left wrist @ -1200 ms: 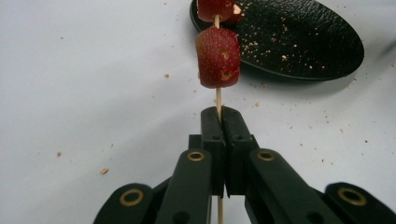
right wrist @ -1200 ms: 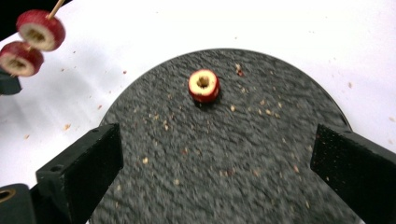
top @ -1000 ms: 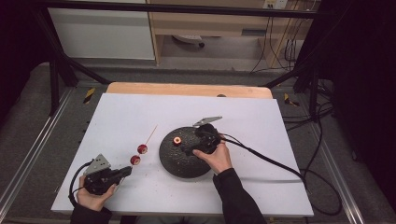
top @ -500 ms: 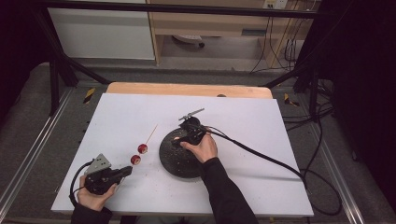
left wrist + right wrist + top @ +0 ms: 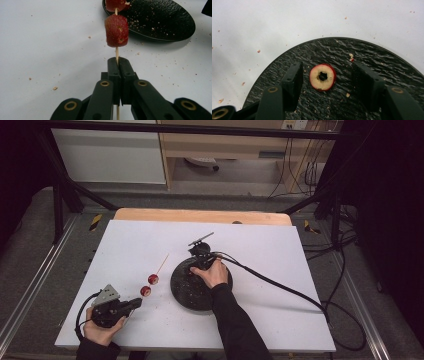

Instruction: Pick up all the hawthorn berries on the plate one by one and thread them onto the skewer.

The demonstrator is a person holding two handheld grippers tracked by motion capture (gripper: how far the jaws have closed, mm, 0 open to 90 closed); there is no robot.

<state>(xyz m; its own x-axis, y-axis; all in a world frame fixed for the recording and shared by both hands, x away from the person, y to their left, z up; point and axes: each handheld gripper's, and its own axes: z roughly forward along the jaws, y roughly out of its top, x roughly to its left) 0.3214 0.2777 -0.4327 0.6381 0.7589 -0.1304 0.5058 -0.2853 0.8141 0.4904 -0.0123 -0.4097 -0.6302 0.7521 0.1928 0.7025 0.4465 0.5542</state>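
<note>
White bench (image 5: 300, 270) w/ wood edge is sitting on grey floor (image 5: 30, 260); white cabinet (image 5: 107, 155) & wood shelving (image 5: 225, 145) are standing behind, dim light.

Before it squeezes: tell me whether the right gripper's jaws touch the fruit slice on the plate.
Apart. The right gripper view shows the fruit slice between the right gripper's jaws, which have just been closing, with bare plate either side.

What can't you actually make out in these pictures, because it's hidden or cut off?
- High view: the fruit slice on the black plate is covered by the right gripper and hand.
- Left gripper view: the upper fruit piece on the skewer is cut off by the top edge; the left gripper hides the stick below.
- Right gripper view: its jaws have just been closing around the slice, with gaps on both sides; the plate's near rim is cut off.
</note>
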